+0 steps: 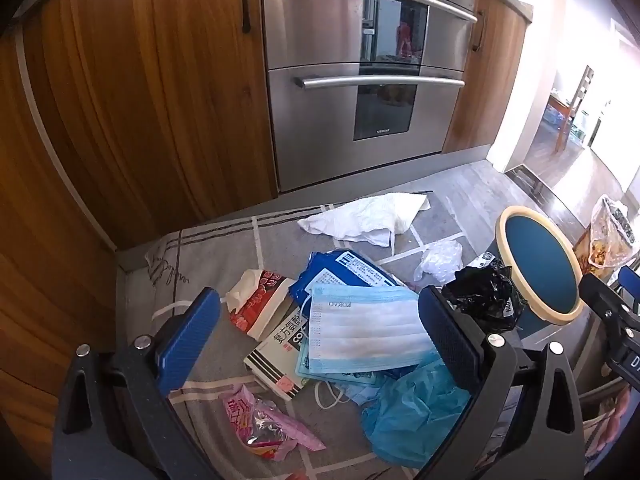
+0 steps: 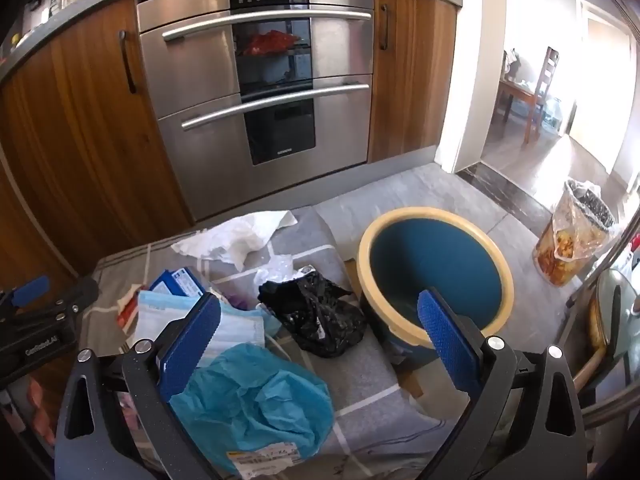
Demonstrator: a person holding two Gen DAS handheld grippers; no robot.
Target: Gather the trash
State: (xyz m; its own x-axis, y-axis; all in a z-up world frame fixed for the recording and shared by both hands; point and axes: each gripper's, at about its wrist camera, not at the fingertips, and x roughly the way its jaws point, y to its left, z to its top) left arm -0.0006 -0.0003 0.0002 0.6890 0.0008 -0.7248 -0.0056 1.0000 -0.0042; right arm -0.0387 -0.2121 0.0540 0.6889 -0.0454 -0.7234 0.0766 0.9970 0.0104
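Litter lies on a grey mat (image 1: 224, 248) before an oven. In the left wrist view I see a blue face mask (image 1: 368, 328), a striped medicine box (image 1: 280, 356), a red-and-white wrapper (image 1: 260, 300), a pink snack bag (image 1: 260, 424), a turquoise bag (image 1: 416, 416), a black bag (image 1: 484, 296) and white paper (image 1: 372, 216). My left gripper (image 1: 320, 340) hovers open above the mask. My right gripper (image 2: 320, 344) is open above the black bag (image 2: 316, 312) and turquoise bag (image 2: 256, 404), beside the blue bin with a cream rim (image 2: 434, 272). That bin (image 1: 540, 268) looks empty.
Wooden cabinets (image 1: 132, 92) and a steel oven (image 2: 260, 92) close off the far side. A clear bag of food scraps (image 2: 572, 240) stands on the floor at right. A doorway (image 2: 552, 100) opens to a room with a chair and table.
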